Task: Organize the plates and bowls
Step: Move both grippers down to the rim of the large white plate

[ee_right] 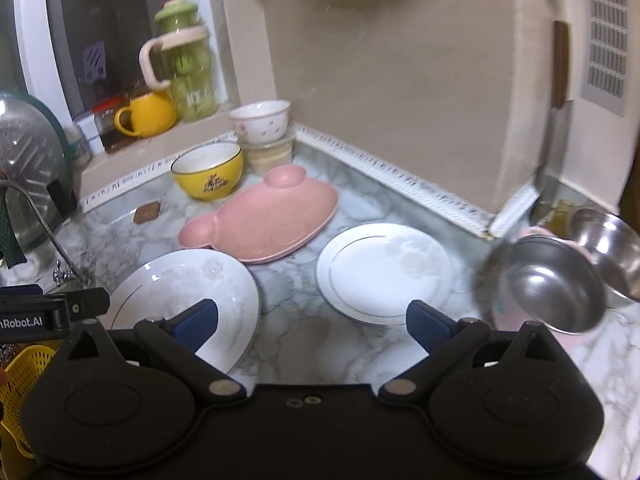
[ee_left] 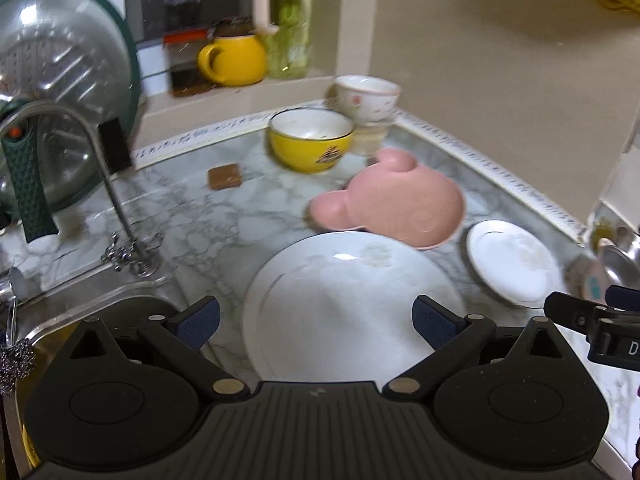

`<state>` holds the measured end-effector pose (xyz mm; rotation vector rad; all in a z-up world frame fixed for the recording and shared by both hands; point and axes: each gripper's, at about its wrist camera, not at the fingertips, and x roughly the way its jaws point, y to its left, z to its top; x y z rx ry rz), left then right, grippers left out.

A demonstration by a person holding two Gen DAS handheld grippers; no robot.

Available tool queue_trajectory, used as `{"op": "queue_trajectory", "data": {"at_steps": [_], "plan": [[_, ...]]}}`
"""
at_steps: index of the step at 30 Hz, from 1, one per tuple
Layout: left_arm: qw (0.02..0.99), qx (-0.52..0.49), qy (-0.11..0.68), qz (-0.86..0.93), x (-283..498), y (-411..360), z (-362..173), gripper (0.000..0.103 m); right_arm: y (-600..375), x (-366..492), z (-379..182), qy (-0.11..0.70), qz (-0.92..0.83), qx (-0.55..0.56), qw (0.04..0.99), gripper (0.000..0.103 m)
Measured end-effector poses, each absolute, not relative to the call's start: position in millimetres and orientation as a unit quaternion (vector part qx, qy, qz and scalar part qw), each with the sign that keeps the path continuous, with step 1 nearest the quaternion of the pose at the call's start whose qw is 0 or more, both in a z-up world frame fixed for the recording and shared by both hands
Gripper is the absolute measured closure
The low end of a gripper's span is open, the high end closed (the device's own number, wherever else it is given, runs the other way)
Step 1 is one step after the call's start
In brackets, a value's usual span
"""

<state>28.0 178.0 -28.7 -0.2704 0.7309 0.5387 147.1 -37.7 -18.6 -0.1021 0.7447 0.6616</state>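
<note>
On the marble counter lie a large white plate, a smaller white plate and a pink bear-shaped plate. Behind them stand a yellow bowl and a white flowered bowl on a clear container. Two steel bowls sit at the right. My left gripper is open and empty just above the large plate. My right gripper is open and empty, above the counter between the two white plates.
A sink with a faucet lies at the left, with a dish rack and steel colander behind. A yellow mug and a green jar stand on the windowsill. A brown block lies on the counter.
</note>
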Motion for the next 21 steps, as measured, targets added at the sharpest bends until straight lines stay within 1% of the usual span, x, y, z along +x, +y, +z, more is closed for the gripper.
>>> {"op": "queue_trajectory", "data": {"at_steps": [4,8,18,20,21], "plan": [[0.882,-0.127,0.364,0.27,35,190,-41,0.0,-16,156,-30,0.376,0.332,-0.058,0.863,0.003],[0.874,-0.131,0.381,0.273,46,205,-56,0.0,2,165,-45,0.399,0.343,-0.065,0.848,0.008],[0.854,-0.136,0.425,0.268,68,242,-88,0.001,32,183,-73,0.444,0.346,-0.078,0.823,0.023],[0.847,-0.162,0.433,0.263,69,255,-92,0.007,35,187,-78,0.458,0.346,-0.07,0.816,0.029],[0.842,-0.182,0.437,0.259,70,263,-94,0.013,36,189,-80,0.464,0.346,-0.066,0.813,0.031]]}}
